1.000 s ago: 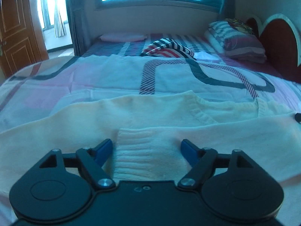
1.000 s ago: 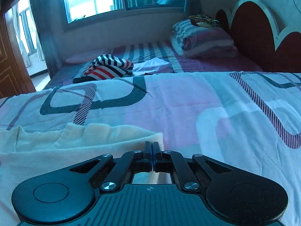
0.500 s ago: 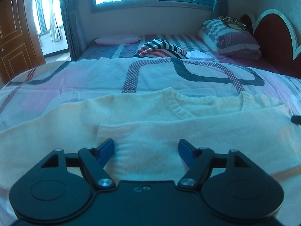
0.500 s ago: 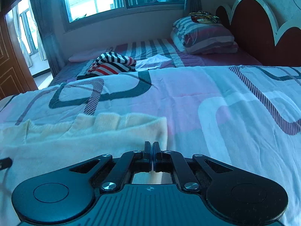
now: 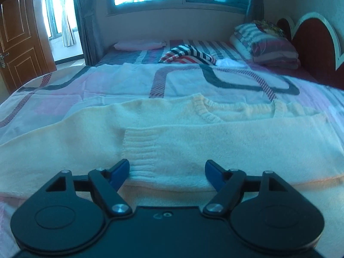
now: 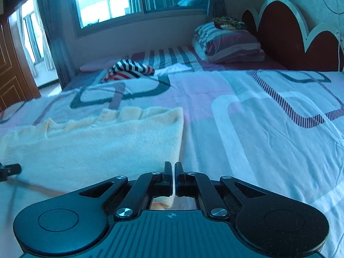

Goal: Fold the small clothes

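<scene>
Right tool (image 6: 173, 169) drew back, clenched on sweater (image 5: 172, 142) edge | sleeve folded across | left tool (image 5: 167, 169) released

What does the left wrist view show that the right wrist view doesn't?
Only the left wrist view shows the ribbed sleeve cuff folded across the cream sweater, between the open left tool, plus the neckline. Only the right wrist view shows the sweater's side edge and the shut right tool. Both show the striped garment and pillows.
</scene>
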{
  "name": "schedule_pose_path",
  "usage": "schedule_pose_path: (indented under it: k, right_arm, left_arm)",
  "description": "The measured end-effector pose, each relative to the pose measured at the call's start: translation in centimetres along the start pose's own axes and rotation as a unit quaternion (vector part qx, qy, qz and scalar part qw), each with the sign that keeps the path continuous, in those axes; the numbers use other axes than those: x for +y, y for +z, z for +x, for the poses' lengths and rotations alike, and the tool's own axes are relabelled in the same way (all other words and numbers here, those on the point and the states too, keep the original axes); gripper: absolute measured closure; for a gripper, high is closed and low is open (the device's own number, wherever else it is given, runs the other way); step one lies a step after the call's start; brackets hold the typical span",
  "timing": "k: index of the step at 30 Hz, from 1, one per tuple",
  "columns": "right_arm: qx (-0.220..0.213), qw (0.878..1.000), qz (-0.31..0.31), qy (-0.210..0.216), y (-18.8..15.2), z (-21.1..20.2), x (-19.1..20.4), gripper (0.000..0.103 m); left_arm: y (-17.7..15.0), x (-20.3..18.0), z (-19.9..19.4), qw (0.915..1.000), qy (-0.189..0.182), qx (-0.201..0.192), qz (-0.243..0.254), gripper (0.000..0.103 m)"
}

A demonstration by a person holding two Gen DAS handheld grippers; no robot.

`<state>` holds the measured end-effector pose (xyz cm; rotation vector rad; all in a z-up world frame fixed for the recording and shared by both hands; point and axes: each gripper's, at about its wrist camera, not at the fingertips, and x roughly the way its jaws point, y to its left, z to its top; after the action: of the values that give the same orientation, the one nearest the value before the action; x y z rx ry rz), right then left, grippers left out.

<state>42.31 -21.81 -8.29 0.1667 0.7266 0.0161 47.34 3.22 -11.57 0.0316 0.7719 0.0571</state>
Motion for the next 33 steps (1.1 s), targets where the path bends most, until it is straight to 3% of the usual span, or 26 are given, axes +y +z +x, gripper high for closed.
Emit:
schedule_pose_path:
  k: [3,7,12,15,20,22,24,28,33]
  right_arm:
    - [-0.011,1.0,-0.002,0.014,0.0,-0.8,0.5,0.1]
    - [0.034,0.999,-0.021,-0.004,-1.0,0.7,1.1,0.1]
    - [0.001,1.0,-0.015,0.005,-0.8,-1.2,1.4,0.1]
    - [0.037,0.999,-0.032,-0.01,-1.5,0.4,2.0,0.1]
    - [-0.006,0.999,-0.035,-0.005,-1.2,-1.0,2.6,0.1]
    - [0.048,0.998,-0.046,-0.013,-1.5,0.8,2.9,0.1]
    - [0.035,0.998,-0.051,-0.019,-1.3,0.5,3.3,0.1]
    - [0.01,0.999,-0.036,0.001,-0.9,-0.7,4.1,0.1]
    - [0.016,0.999,-0.041,0.021,-0.9,-0.6,6.4,0.1]
  left_arm:
    - [-0.4,-0.2,0.7,0.9998,0.004,0.012,0.013,0.026]
    - [-0.1,0.2,0.2,0.9999,0.005,0.011,0.006,0.026]
    - [-1.0,1.3,0.6,0.9999,0.001,0.016,-0.003,0.02]
    - [-0.9,1.8,0.4,0.9997,0.0,0.019,-0.013,0.02]
    - [-1.2,2.4,0.4,0.9997,-0.003,0.017,-0.015,0.017]
    - [-1.1,2.6,0.4,0.9996,-0.006,0.021,-0.016,0.017]
    - [-1.0,3.1,-0.1,0.9995,-0.008,0.02,-0.024,0.021]
    - [-2.0,6.5,-1.8,0.9982,0.002,0.013,-0.058,0.021]
    - [-4.4,14.6,-4.4,0.9903,0.059,0.008,-0.126,0.022]
